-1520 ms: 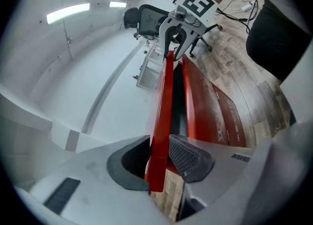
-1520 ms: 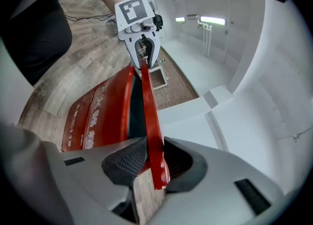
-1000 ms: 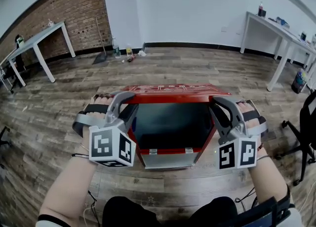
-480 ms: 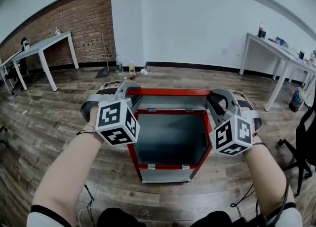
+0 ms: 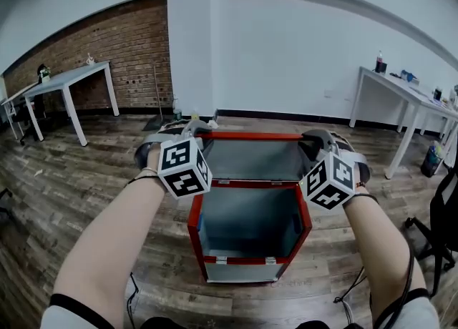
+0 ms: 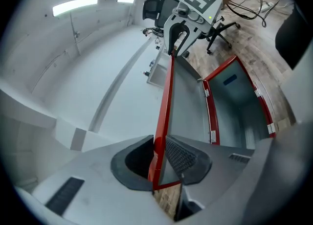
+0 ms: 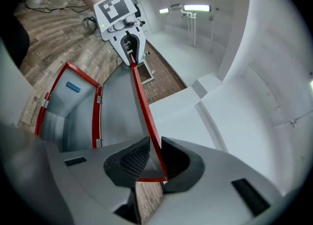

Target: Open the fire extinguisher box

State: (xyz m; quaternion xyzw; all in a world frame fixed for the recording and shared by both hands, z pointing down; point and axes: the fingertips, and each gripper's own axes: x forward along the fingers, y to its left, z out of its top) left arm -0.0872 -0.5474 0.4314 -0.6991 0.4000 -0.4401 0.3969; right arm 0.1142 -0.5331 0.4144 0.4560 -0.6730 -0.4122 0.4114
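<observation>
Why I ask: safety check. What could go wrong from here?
The left hand-held gripper, its jaws just closing further, and the right hand-held gripper each pinch only a corner of the thin lid; a slip could let it slam.
The lid stands nearly upright; pushing further might tip the box backward.

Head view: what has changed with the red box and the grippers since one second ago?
The lid swung up from a low tilt to almost upright; both grippers rose with it. The left gripper has just been closing its fingers on the lid's edge, which lies between them. The right gripper kept its grip. The box stayed on the floor.
</observation>
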